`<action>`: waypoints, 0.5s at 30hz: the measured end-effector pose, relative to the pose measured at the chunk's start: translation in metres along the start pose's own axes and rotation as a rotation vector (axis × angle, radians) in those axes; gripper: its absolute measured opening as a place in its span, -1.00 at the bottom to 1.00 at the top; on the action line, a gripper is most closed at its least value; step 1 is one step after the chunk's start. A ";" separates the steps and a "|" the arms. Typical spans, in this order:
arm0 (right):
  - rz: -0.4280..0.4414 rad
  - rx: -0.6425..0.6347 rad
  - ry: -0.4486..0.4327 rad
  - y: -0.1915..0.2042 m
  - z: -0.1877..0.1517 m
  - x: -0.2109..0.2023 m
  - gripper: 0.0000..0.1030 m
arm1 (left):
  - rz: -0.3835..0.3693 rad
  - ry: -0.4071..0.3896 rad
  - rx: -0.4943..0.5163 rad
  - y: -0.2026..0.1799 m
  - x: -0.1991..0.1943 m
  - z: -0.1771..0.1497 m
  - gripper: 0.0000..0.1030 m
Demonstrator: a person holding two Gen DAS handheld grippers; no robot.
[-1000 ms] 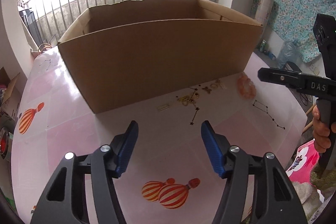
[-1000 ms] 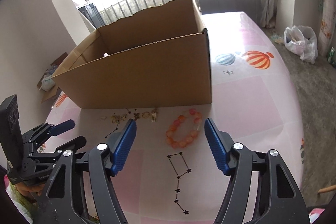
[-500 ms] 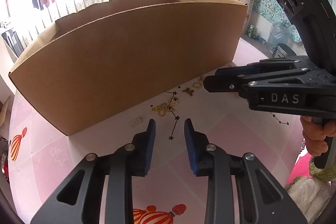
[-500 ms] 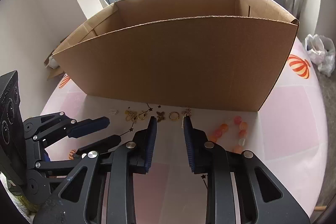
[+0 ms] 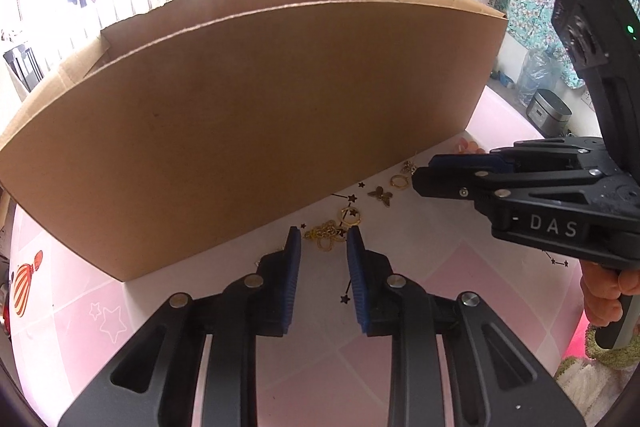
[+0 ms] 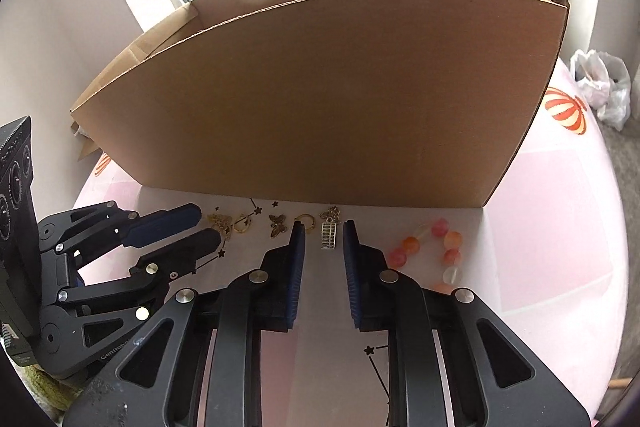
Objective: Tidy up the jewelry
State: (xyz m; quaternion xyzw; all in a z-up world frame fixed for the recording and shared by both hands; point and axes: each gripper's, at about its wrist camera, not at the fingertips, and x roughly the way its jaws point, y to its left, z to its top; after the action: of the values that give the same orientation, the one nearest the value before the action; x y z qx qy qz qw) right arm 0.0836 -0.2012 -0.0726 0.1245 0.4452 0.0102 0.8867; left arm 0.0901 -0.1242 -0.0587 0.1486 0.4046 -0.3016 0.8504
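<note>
Small gold and silver jewelry lies in a row on the pink table along the front wall of a cardboard box (image 5: 260,107) (image 6: 320,99). My left gripper (image 5: 323,241) is closing, with a tangled gold chain (image 5: 322,231) lying between its blue tips; the pads stand clear of it. A gold ring (image 5: 350,217) and a butterfly charm (image 5: 380,194) lie just beyond. My right gripper (image 6: 324,231) is closing around a silver ladder-shaped charm (image 6: 329,242), with gaps on both sides. A gold hoop (image 6: 305,221) sits by its left tip. An orange bead bracelet (image 6: 434,251) lies to the right.
The two grippers work side by side: the right gripper (image 5: 424,171) shows at the right of the left wrist view, the left gripper (image 6: 204,225) at the left of the right wrist view. A hand (image 5: 608,291) holds the right handle. The tall box wall blocks the way ahead.
Both grippers have come down and forward toward the jewelry by the box, and both pairs of jaws have narrowed from wide open to a small gap around a piece.
</note>
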 end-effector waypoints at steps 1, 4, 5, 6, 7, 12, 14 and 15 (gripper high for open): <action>0.002 0.002 -0.001 0.000 0.000 0.000 -0.65 | -0.001 0.007 -0.002 0.000 0.002 0.001 -0.55; 0.008 0.006 -0.006 -0.002 -0.001 0.000 -0.65 | -0.030 0.009 -0.017 0.009 0.001 0.002 -0.55; 0.011 0.009 -0.008 -0.002 -0.001 -0.001 -0.65 | -0.037 0.010 -0.023 0.011 0.002 0.002 -0.55; 0.014 0.010 -0.009 -0.003 -0.001 0.000 -0.65 | -0.044 0.011 -0.028 0.013 0.003 0.004 -0.55; 0.016 0.012 -0.010 -0.007 -0.004 -0.004 -0.65 | -0.050 0.013 -0.030 0.014 0.004 0.005 -0.55; 0.019 0.009 -0.013 -0.013 -0.009 -0.010 -0.65 | -0.011 0.023 -0.006 0.016 0.001 0.005 -0.74; 0.020 0.009 -0.010 -0.012 -0.009 -0.010 -0.66 | -0.009 0.029 -0.006 0.016 -0.001 0.004 -0.85; 0.020 0.009 -0.008 -0.011 -0.008 -0.009 -0.67 | -0.015 0.032 -0.008 0.016 -0.003 0.004 -0.86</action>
State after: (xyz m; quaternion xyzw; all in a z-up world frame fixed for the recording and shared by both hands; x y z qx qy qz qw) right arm 0.0705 -0.2117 -0.0729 0.1330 0.4404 0.0168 0.8877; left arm 0.1010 -0.1122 -0.0535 0.1470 0.4206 -0.3042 0.8420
